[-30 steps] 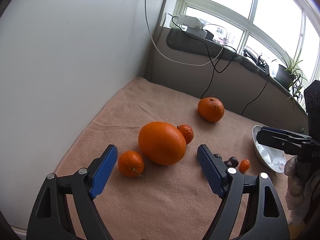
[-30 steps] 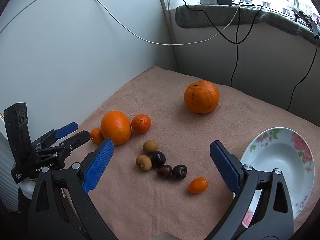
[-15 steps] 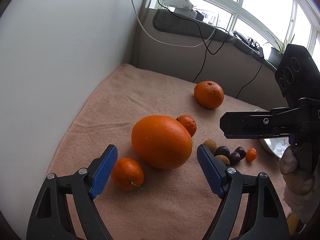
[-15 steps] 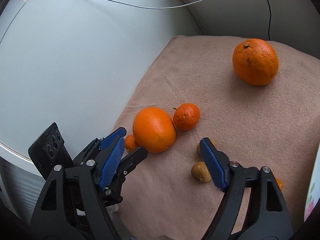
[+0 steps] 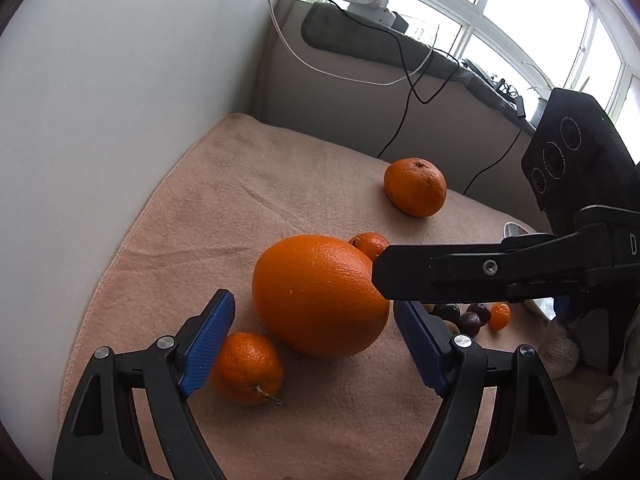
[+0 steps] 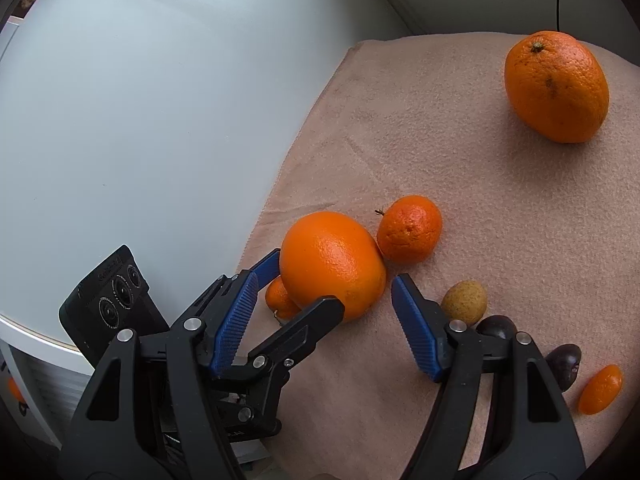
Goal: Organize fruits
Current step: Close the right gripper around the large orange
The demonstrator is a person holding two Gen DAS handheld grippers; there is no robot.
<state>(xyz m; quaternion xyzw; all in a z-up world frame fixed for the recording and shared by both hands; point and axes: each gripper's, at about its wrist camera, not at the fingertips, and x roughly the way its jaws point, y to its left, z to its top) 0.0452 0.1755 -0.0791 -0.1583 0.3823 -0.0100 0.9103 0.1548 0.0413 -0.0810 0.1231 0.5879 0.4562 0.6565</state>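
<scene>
Nothing is sorted yet, by the look of it: every fruit lies loose on the pink cloth (image 5: 248, 184) and none is lifted. Nearest, the left gripper (image 5: 310, 344) stands wide, its blue pads flanking the big orange (image 5: 320, 294) without pressing it, while a small mandarin (image 5: 248, 368) sits just beside the left pad. The right gripper (image 6: 322, 324), its jaws just narrowing with nothing pressed between them, comes in at the same orange from the right, so the two tools crowd one fruit and leave little room there. Just behind the orange rests a second mandarin (image 6: 410, 229), touching or nearly so. To the right lie a tan fruit (image 6: 464, 302), dark plums (image 6: 563, 364) and a kumquat (image 6: 600, 389). Farther off, a lone tangerine (image 6: 556, 86) has open cloth all around. The cloth's left edge runs close along the white wall (image 5: 120, 120), which cramps moves that way.
</scene>
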